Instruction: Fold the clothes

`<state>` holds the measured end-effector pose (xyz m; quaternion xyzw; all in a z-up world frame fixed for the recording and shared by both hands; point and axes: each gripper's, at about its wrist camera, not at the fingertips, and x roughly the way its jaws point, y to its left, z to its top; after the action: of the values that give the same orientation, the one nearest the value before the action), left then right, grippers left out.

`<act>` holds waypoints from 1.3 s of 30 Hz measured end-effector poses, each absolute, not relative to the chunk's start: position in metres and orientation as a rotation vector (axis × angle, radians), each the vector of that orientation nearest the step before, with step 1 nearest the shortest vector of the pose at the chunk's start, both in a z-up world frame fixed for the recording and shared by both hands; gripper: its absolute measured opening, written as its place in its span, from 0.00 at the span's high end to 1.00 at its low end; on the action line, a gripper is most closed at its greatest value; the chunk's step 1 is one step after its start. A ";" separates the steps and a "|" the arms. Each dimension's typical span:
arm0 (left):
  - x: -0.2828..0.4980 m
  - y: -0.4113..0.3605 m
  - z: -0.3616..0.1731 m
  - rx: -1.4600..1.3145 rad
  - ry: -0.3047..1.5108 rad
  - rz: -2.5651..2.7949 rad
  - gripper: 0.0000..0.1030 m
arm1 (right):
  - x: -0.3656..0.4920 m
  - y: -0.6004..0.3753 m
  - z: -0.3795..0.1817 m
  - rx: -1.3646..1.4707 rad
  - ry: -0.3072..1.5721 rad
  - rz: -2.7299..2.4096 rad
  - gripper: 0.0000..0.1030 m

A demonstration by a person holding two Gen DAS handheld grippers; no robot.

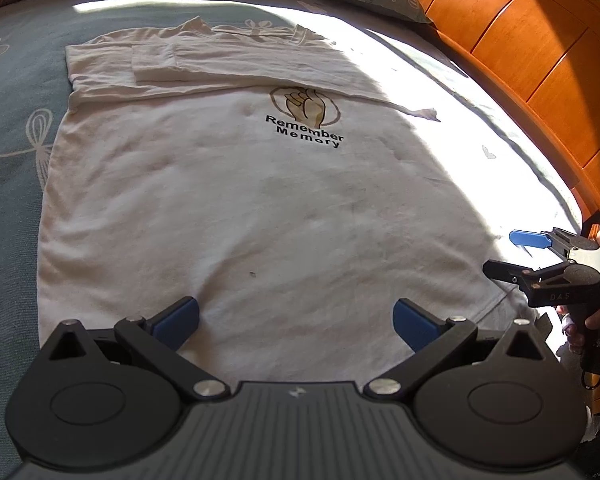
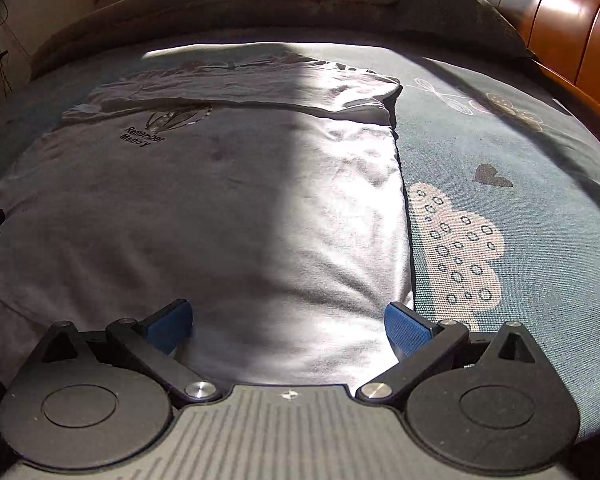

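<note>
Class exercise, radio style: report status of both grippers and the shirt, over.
Left gripper open, right gripper open, both at the hem. White shirt flat on bed, sleeves folded in. Nothing in the way.

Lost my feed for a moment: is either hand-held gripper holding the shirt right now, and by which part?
Nothing is held. The left hand-held gripper and right hand-held gripper are both open above the hem end of the white printed cotton T-shirt.

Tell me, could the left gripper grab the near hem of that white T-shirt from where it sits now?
Probably yes. The left gripper is open, its blue fingers spread just above the white T-shirt near its closest edge, and nothing lies between. The hem itself is hidden under the gripper body, so the exact bite is unclear.
</note>
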<state>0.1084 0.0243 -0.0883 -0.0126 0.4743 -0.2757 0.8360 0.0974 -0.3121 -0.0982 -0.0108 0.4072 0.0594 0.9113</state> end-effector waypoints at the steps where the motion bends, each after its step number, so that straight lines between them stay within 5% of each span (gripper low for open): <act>1: 0.105 0.022 -0.086 -0.012 0.997 -0.581 0.01 | 0.096 -0.313 -0.098 -0.024 0.842 0.126 0.00; 15: 0.068 -0.004 -0.086 0.164 0.988 -0.618 0.01 | 0.077 -0.313 -0.091 -0.003 0.868 0.132 0.00; 39: -0.004 -0.071 -0.112 0.760 0.777 -0.662 0.01 | 0.032 -0.226 -0.081 -0.393 0.844 0.457 0.00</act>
<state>-0.0044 -0.0706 -0.1117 0.3549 0.3630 -0.3091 0.8042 0.0320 -0.2261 -0.0812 -0.1877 0.4035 0.2182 0.8685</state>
